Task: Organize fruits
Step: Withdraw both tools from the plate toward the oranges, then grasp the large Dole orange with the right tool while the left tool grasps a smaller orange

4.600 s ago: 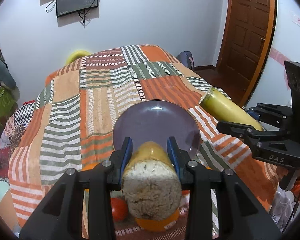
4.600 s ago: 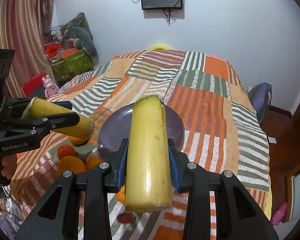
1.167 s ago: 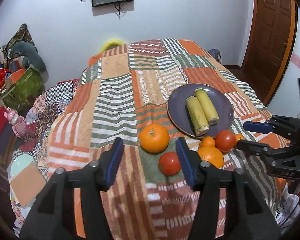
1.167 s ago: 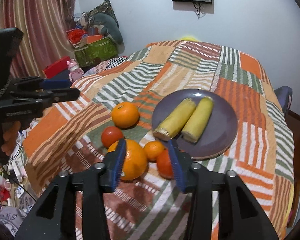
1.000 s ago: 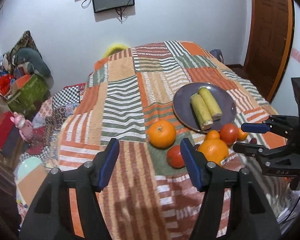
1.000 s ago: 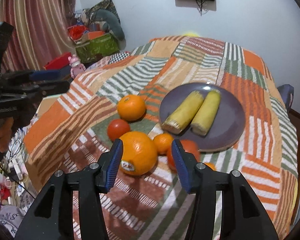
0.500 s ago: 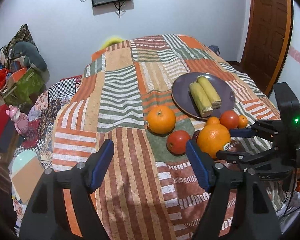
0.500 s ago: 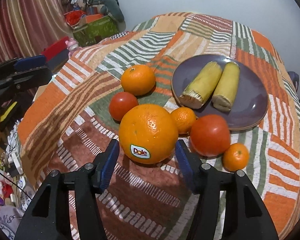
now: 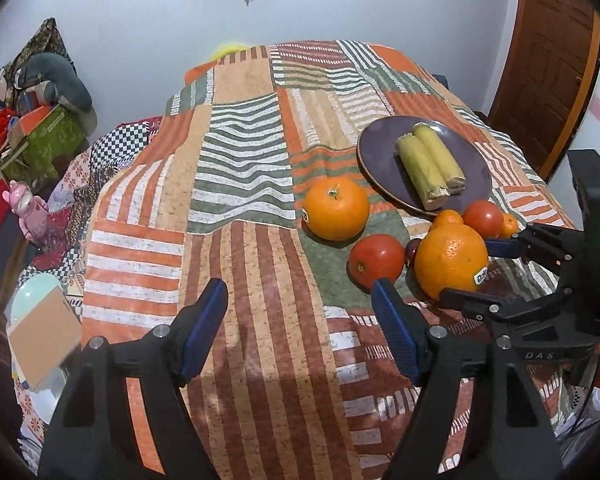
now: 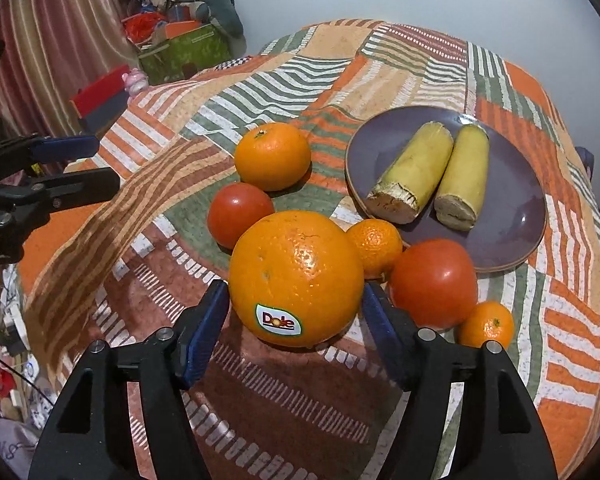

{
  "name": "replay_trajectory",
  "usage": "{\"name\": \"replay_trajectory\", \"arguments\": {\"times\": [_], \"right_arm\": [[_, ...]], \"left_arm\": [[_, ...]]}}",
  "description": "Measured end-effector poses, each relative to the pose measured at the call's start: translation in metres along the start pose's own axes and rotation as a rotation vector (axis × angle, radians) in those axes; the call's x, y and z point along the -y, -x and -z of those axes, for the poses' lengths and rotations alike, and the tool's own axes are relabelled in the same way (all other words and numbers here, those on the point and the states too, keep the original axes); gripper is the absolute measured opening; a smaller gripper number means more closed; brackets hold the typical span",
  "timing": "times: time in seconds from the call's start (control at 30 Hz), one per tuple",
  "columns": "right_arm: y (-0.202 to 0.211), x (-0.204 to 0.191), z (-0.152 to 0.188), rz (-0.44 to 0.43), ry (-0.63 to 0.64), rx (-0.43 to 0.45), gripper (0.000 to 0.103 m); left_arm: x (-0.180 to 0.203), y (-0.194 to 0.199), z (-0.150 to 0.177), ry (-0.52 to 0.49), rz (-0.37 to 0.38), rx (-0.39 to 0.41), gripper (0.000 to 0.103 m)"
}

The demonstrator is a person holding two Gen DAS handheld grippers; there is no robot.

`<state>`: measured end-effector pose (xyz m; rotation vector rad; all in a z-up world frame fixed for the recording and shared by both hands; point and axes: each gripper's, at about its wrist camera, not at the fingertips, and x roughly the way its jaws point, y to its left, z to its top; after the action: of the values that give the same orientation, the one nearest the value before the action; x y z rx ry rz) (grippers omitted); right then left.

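In the left wrist view, the left gripper (image 9: pixel 300 308) hangs over bare striped bedspread (image 9: pixel 240 184) in the lower middle of the frame, its fingers spread wide and holding nothing; the medium orange (image 9: pixel 335 213) and a tomato (image 9: pixel 376 261) lie just up and right of its right finger. At the right edge, the right gripper (image 9: pixel 480 272) reaches in around the big stickered orange (image 9: pixel 450 261), while the purple plate (image 9: pixel 380 172) in the upper right already carries two yellow stalk pieces (image 9: pixel 430 172) side by side. In the right wrist view, the big orange fills the centre, sitting between the right gripper's blue fingers (image 10: pixel 206 330); the jaws have just been opening, and a thin gap appears to remain on each side, so the pads bracket the fruit without pressing it. Around it lie a tomato at upper left, a small mandarin (image 10: pixel 374 247) and a larger tomato (image 10: pixel 434 282) to its right, and another small mandarin (image 10: pixel 486 324) at lower right; the left gripper shows at the left edge, open and empty. The step in hand looks like picking the big orange for the plate; the next move calls for pushing slightly further around its widest part, then closing squarely so it does not roll into its neighbours.
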<state>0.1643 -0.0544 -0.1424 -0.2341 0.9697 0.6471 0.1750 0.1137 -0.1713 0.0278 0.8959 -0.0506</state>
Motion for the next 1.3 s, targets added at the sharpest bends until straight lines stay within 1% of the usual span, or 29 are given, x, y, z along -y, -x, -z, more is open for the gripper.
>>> {"name": "replay_trajectory", "arguments": {"times": [0.17,0.3,0.4,0.47,0.6,0.73,0.83,0.97,1.03,1.13,1.3], "right_arm": [[0.004,0.007,0.002,-0.034,-0.028,0.006,0.063],[0.014,0.010,0.003,-0.062,-0.046,0.029,0.063],[0.021,0.006,0.002,-0.041,-0.015,0.054,0.062],[0.024,0.006,0.001,-0.047,-0.005,0.058,0.061],[0.026,0.006,0.004,-0.060,0.016,0.039,0.061],[0.028,0.005,0.012,-0.063,0.056,0.021,0.061],[0.025,0.007,0.010,-0.071,0.051,0.024,0.063],[0.015,0.006,0.005,-0.060,0.071,0.031,0.066],[0.007,0.006,0.005,-0.057,0.071,0.012,0.068],[0.002,0.012,0.008,-0.088,0.037,0.009,0.066],[0.005,0.014,0.007,-0.098,0.003,0.034,0.065]], "left_arm": [[0.004,-0.002,-0.003,-0.011,0.001,-0.001,0.074],[0.007,-0.006,-0.007,-0.013,0.001,-0.002,0.074],[0.009,-0.015,-0.014,0.001,0.006,-0.018,0.074],[0.010,-0.021,-0.020,0.015,0.019,-0.030,0.074],[0.014,-0.030,-0.029,0.016,0.019,-0.034,0.074],[0.015,-0.031,-0.030,0.020,0.028,-0.032,0.074],[0.013,-0.033,-0.029,0.025,0.020,-0.033,0.074],[0.008,-0.035,-0.026,0.032,0.014,-0.044,0.074],[0.006,-0.034,-0.025,0.031,0.008,-0.043,0.074],[0.003,-0.033,-0.025,0.036,0.005,-0.035,0.074],[0.003,-0.040,-0.029,0.046,0.014,-0.044,0.074]]}}
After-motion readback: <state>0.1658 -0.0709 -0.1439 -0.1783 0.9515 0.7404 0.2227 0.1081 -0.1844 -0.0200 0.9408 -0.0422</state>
